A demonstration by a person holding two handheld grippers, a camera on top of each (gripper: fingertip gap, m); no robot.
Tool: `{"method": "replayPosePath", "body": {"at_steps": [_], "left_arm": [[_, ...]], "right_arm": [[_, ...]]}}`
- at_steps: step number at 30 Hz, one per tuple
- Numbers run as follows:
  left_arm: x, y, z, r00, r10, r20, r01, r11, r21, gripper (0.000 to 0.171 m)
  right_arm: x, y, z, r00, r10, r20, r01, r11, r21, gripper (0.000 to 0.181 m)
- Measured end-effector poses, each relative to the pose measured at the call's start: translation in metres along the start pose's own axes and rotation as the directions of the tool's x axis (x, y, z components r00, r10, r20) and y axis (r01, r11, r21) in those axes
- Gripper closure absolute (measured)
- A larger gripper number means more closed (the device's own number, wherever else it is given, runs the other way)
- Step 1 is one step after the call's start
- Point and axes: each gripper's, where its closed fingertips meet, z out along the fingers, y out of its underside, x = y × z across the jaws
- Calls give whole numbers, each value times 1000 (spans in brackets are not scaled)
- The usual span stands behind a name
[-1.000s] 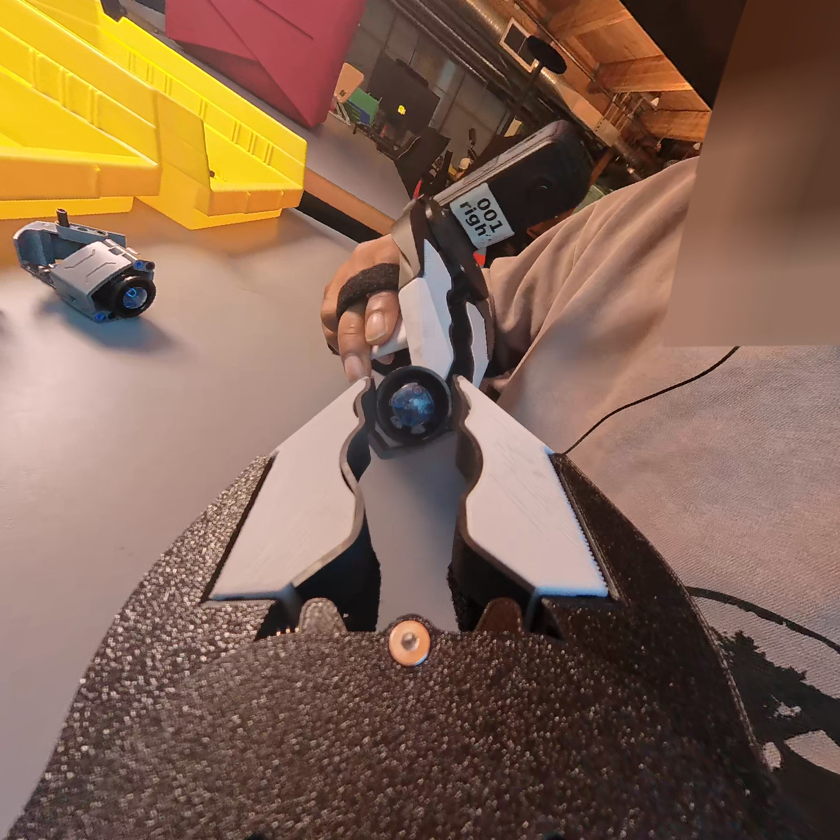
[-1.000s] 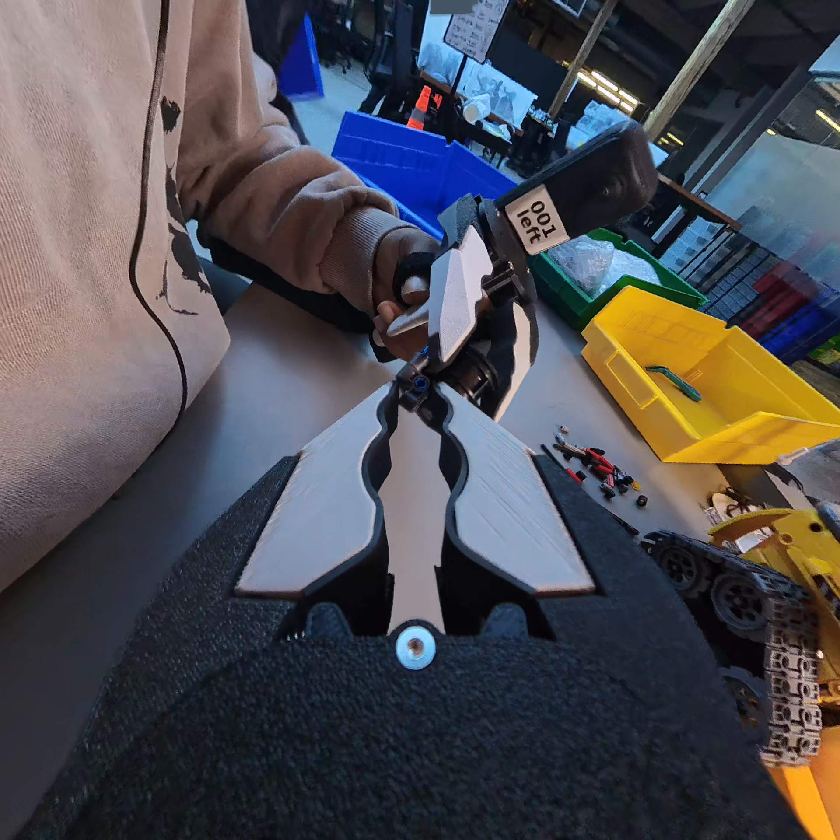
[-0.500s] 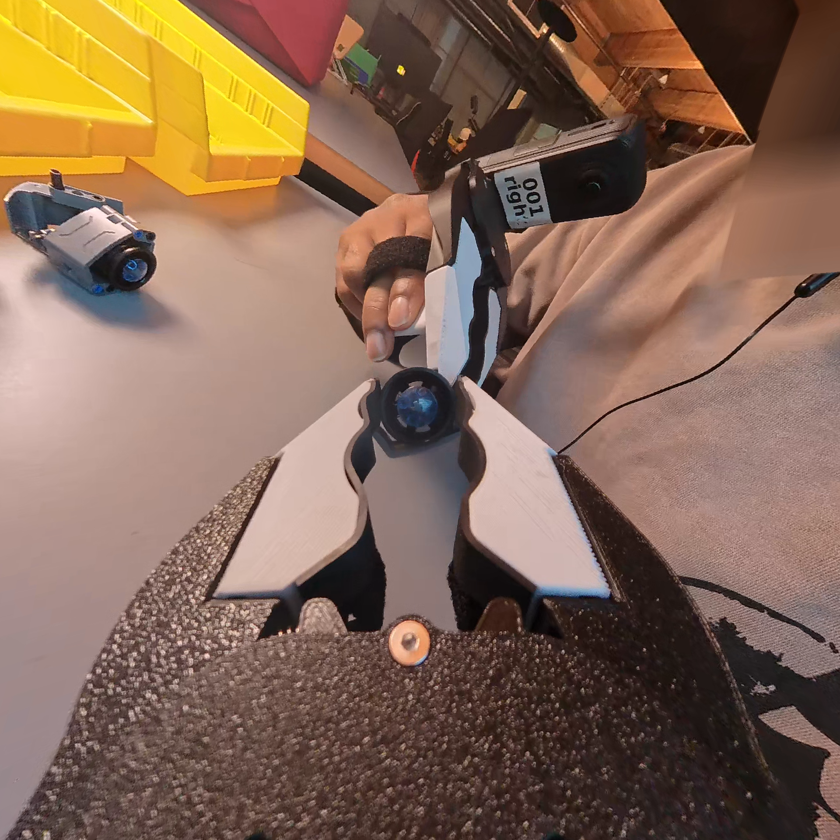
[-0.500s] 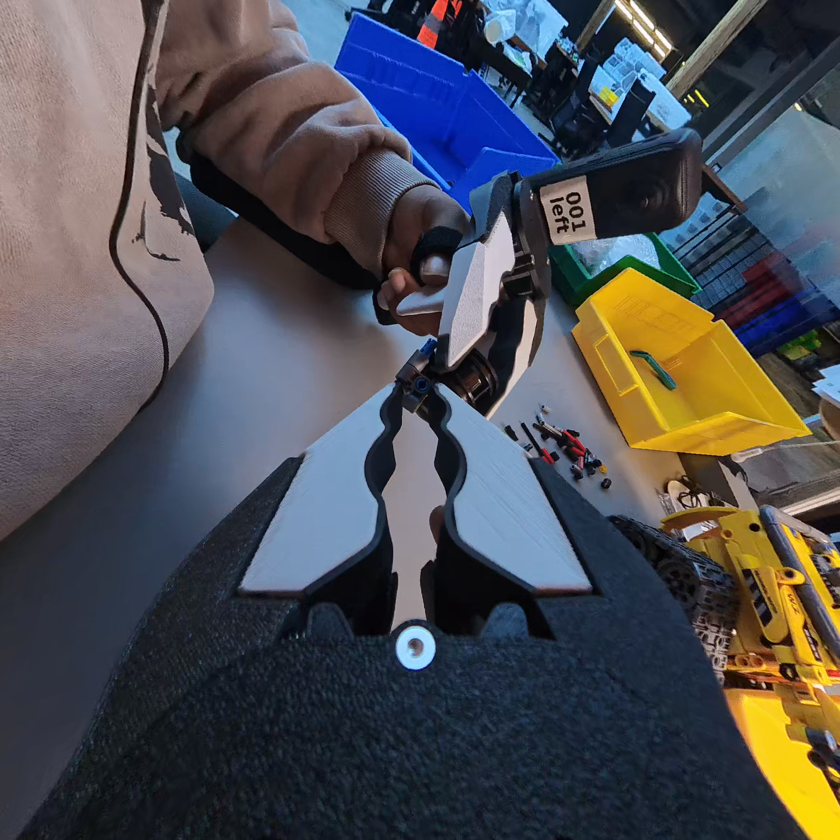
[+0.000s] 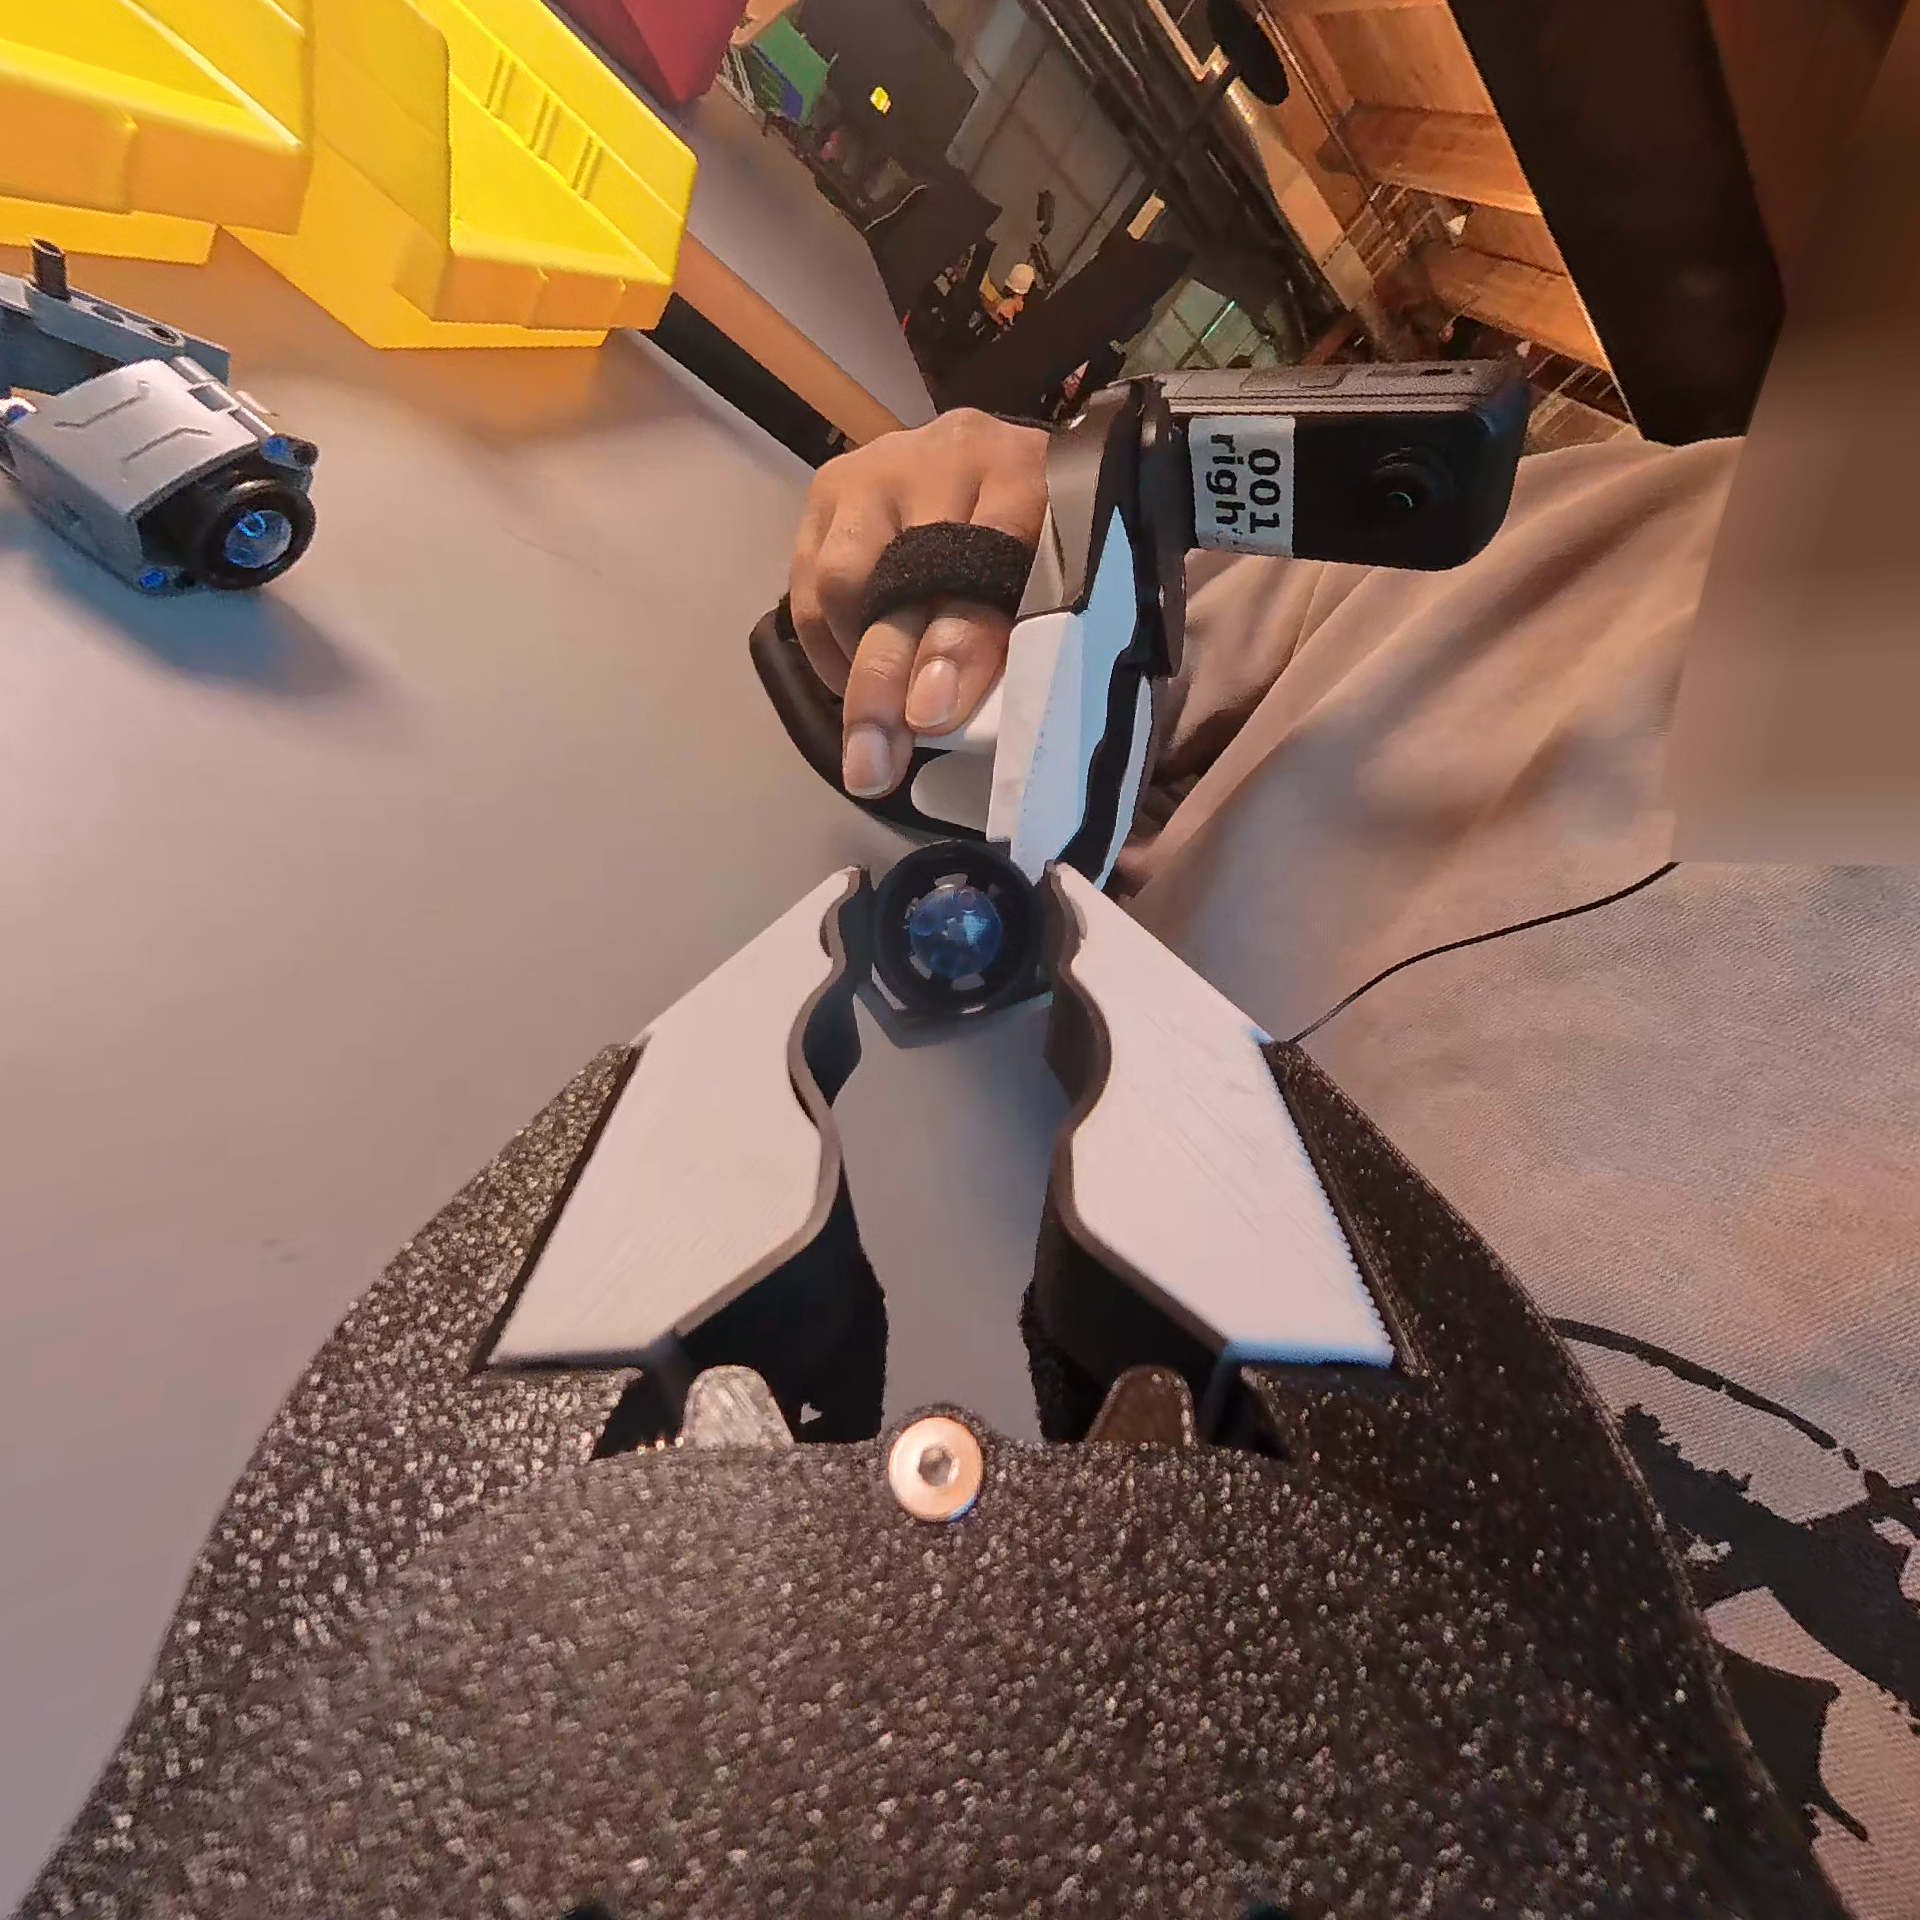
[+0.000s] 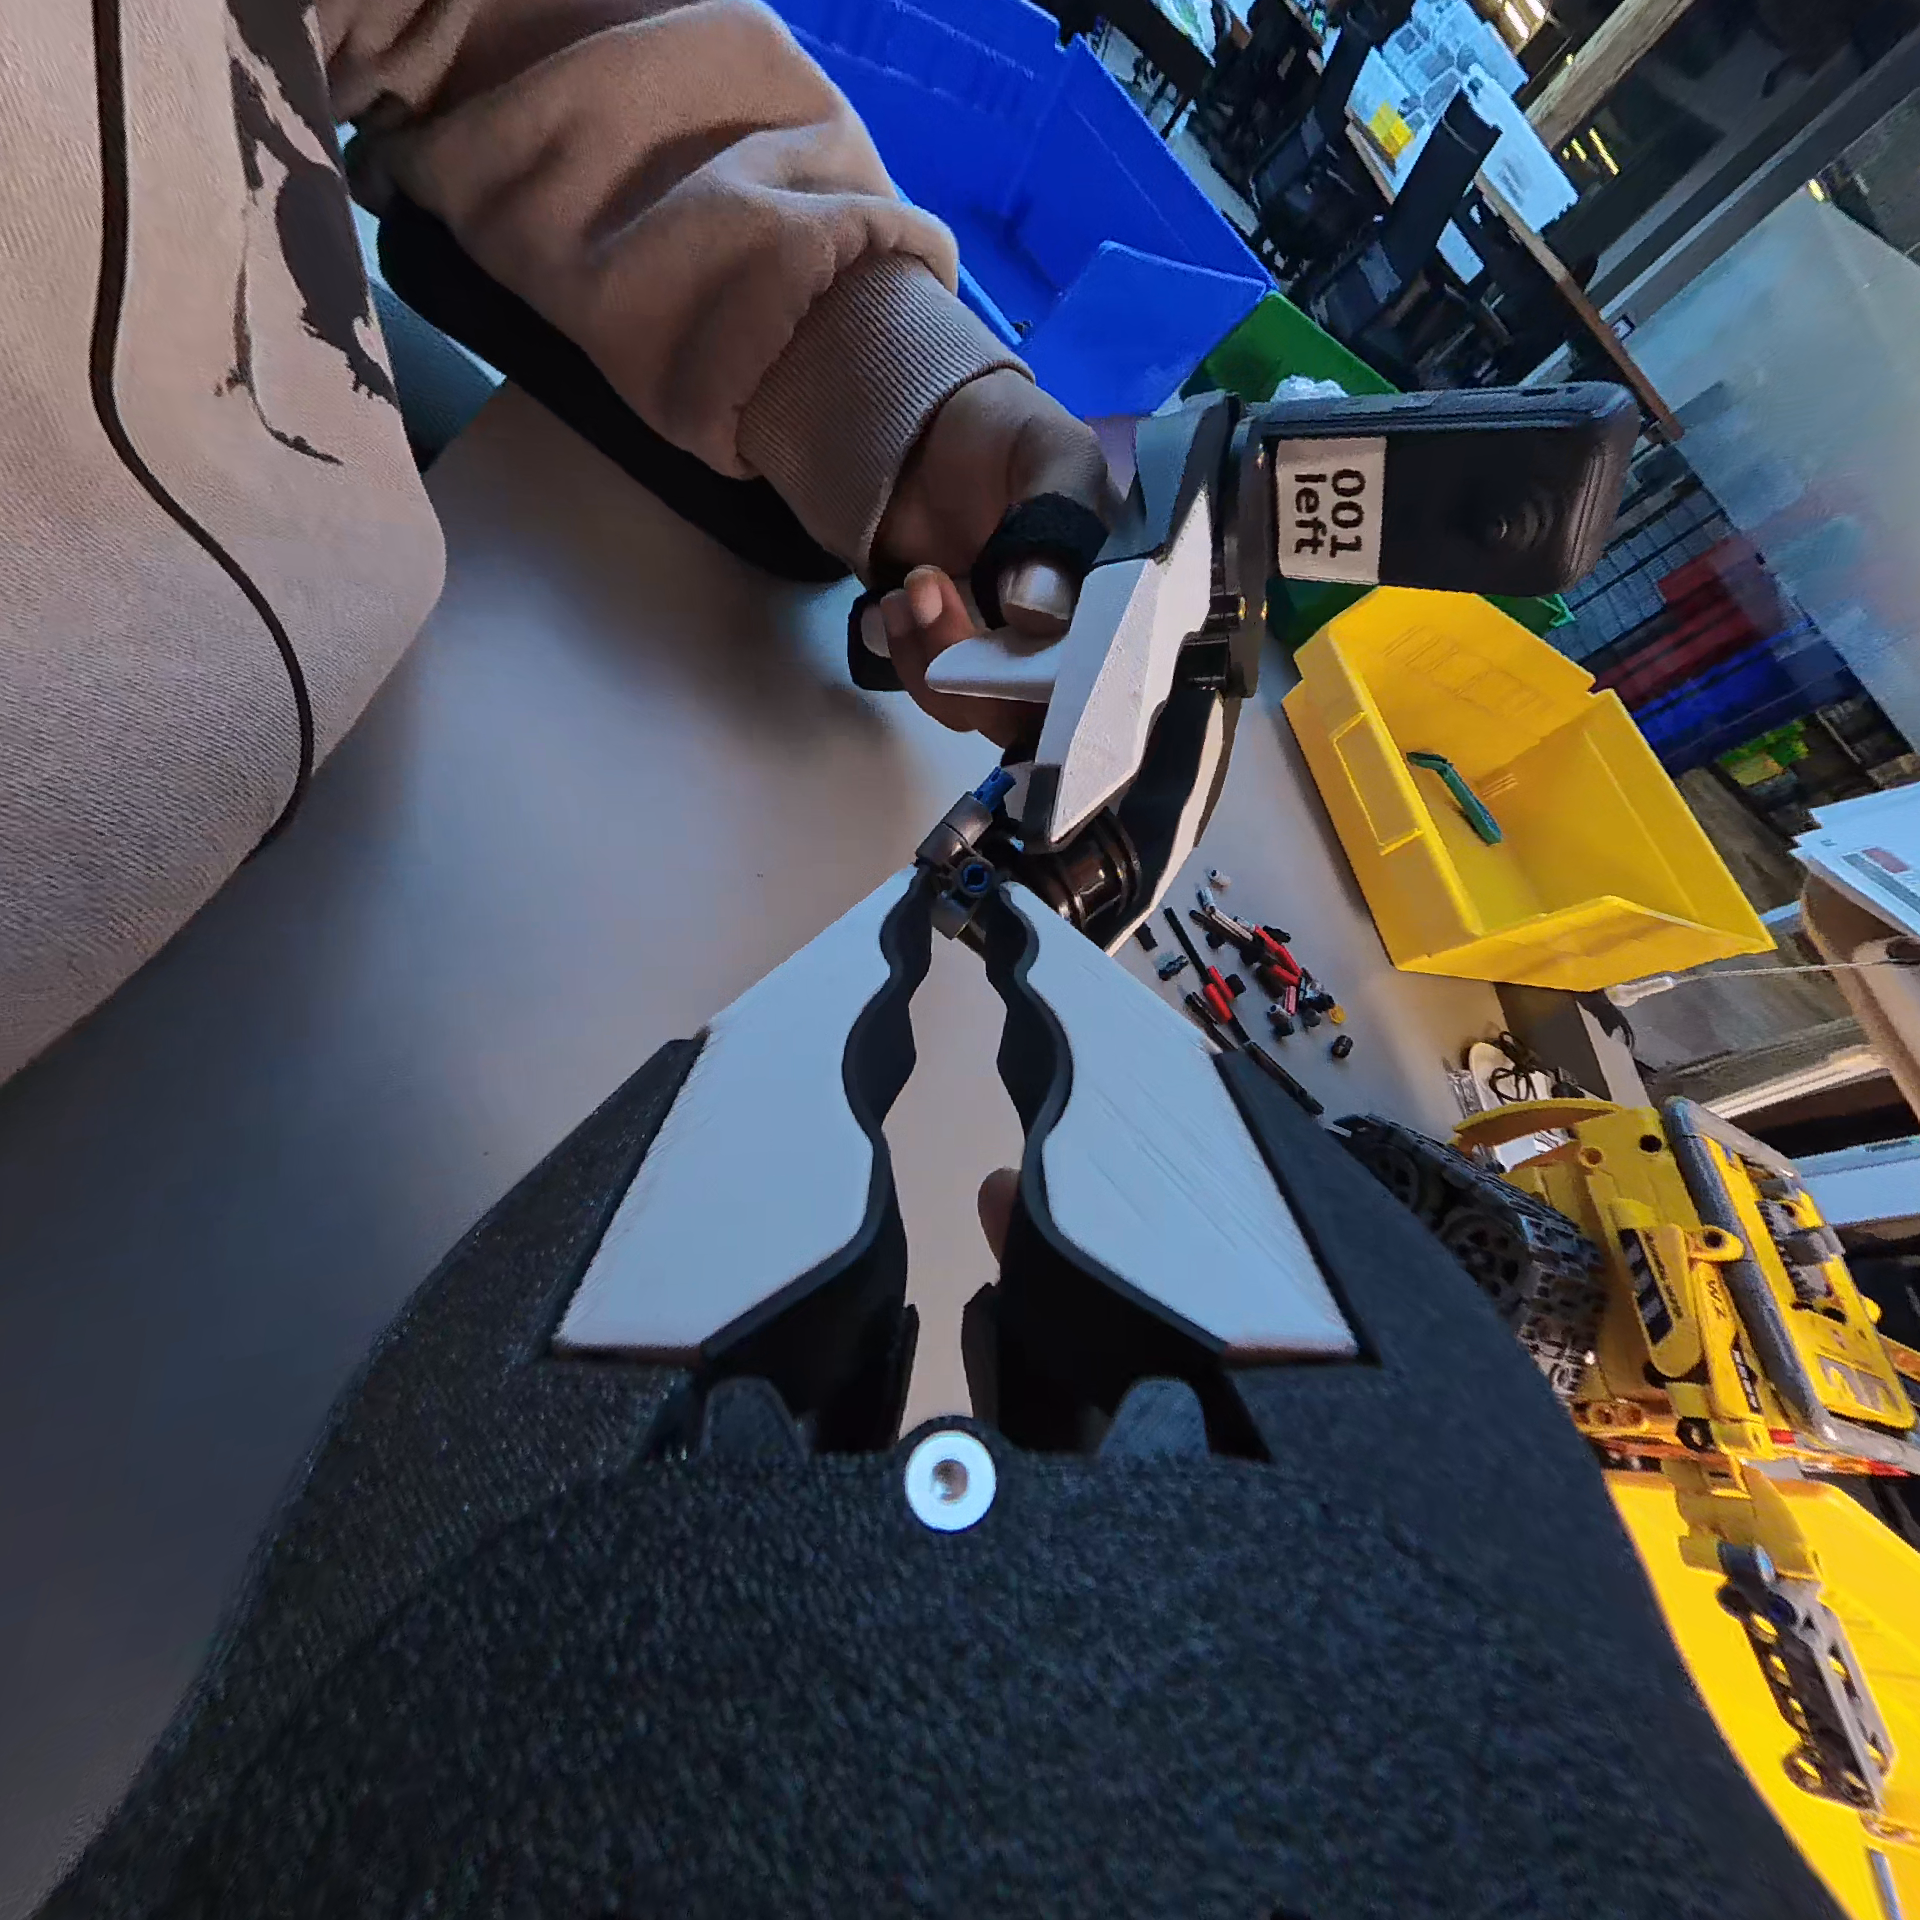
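My left gripper [image 5: 951, 904] is shut on a small black round part with a blue centre [image 5: 951, 940], held above the grey table [image 5: 364, 831]. My right gripper [image 6: 964, 883] is shut on a small grey connector with blue pins [image 6: 961, 868] that sits on the back of the same black round part [image 6: 1086, 878]. The two grippers meet tip to tip. The right gripper's body [image 5: 1081, 717] rises behind the part in the left wrist view, and the left gripper's body [image 6: 1122, 707] shows in the right wrist view. A hand [image 5: 914, 582] holds each.
A grey toy block assembly with a black and blue end [image 5: 145, 488] lies on the table near yellow bins [image 5: 468, 177]. The right wrist view shows loose small parts [image 6: 1247, 971], a yellow bin [image 6: 1558, 831], a yellow toy bulldozer [image 6: 1662, 1309] and a blue bin [image 6: 1039, 177]. The person's torso is close. The grippers are tip to tip, or close to it. Between my left fingertips and the yellow toy bulldozer [image 6: 1662, 1309] there is roughly 20 cm.
Both grippers have kept their grip on the small assembly. Each has tilted, so the opposite gripper now stands more upright above the part with its camera lying level.
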Motion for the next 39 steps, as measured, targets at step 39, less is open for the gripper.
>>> {"method": "replayPosePath", "body": {"at_steps": [39], "left_arm": [[-13,-45,-43,991,-55,124,3,923,385,129]], "right_arm": [[64,3,0,632,755,172,-768,582,267,165]]}}
